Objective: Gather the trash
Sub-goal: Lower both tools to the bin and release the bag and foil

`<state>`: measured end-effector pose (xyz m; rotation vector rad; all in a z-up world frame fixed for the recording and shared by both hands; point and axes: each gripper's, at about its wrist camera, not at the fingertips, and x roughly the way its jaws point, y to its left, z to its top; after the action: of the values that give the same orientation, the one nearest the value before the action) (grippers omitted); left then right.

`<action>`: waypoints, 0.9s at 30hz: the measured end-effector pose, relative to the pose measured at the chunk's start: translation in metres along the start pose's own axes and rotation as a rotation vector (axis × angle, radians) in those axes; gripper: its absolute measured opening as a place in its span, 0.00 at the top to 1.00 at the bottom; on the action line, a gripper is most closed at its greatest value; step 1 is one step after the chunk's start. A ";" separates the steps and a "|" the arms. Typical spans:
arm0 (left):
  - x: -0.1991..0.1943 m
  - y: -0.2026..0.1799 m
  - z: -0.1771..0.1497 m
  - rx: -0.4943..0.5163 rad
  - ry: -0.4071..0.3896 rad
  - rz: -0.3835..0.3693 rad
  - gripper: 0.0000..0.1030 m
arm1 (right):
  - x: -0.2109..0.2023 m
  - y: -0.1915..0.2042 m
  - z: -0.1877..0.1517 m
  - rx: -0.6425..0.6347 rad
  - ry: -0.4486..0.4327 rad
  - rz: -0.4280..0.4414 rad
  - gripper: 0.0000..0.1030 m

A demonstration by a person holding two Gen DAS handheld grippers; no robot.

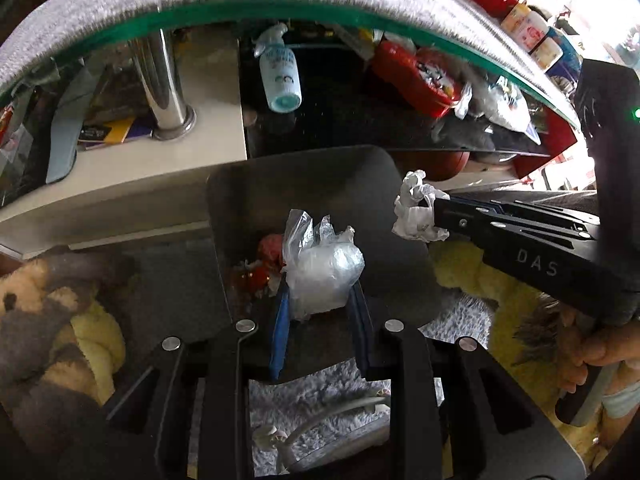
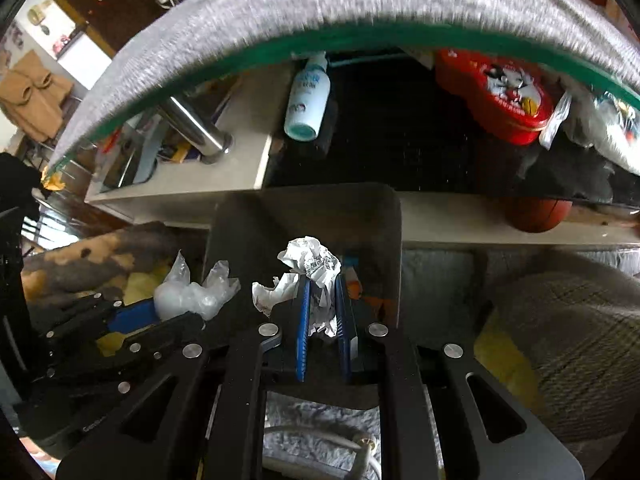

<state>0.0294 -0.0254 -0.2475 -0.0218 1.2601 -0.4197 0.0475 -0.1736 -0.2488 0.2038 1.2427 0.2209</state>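
Trash is sitting in both grippers, and both are hanging over the open mouth of a dark bin (image 1: pixel 320 184) on the floor.

We are seeing the left gripper (image 1: pixel 320 300) clenching a crumpled clear plastic bag (image 1: pixel 320 268) between its blue pads; the bag is bulging out above the fingertips. Below it, inside the bin, some red scraps (image 1: pixel 260 268) are lying at about 9 o'clock from the bag.

We are seeing the right gripper (image 2: pixel 322 300) pinching a ball of crumpled white paper (image 2: pixel 312 268) with printed marks on it. The pads are pressing on the paper, which is spilling out toward 10 o'clock. In the left wrist view this gripper is coming in from 3 o'clock, its paper just at the bin's rim; a hand (image 1: pixel 596 356) is gripping its handle at 4 o'clock.

Above the bin, at 12 o'clock, a glass tabletop (image 2: pixel 360 40) with a green edge and a grey cover is arching across both views. On the shelf beneath it a white bottle (image 2: pixel 308 96) is lying on its side, with a red tin (image 2: pixel 500 96) at 2 o'clock. An orange ball (image 2: pixel 536 214) is resting under the shelf at 3 o'clock. A shaggy grey rug (image 1: pixel 320 392) is showing at 6 o'clock.
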 end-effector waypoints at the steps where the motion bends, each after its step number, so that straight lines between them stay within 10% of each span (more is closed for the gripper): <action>1: 0.001 0.000 0.000 0.001 0.005 -0.001 0.76 | -0.001 -0.001 0.000 0.002 -0.002 -0.001 0.84; 10: 0.008 0.000 0.003 -0.020 0.018 -0.025 0.69 | -0.001 -0.002 0.007 0.014 0.009 0.015 0.82; 15: 0.004 0.004 0.005 -0.034 0.008 -0.013 0.56 | -0.005 -0.003 0.010 0.026 -0.010 0.014 0.54; 21: -0.010 0.008 0.009 -0.036 -0.025 0.046 0.18 | -0.021 -0.009 0.016 0.045 -0.062 -0.041 0.16; 27: -0.034 0.014 0.018 -0.036 -0.068 0.066 0.08 | -0.045 -0.015 0.028 0.047 -0.097 -0.024 0.05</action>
<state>0.0415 -0.0055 -0.2139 -0.0247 1.1982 -0.3372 0.0609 -0.2011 -0.2027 0.2371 1.1537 0.1597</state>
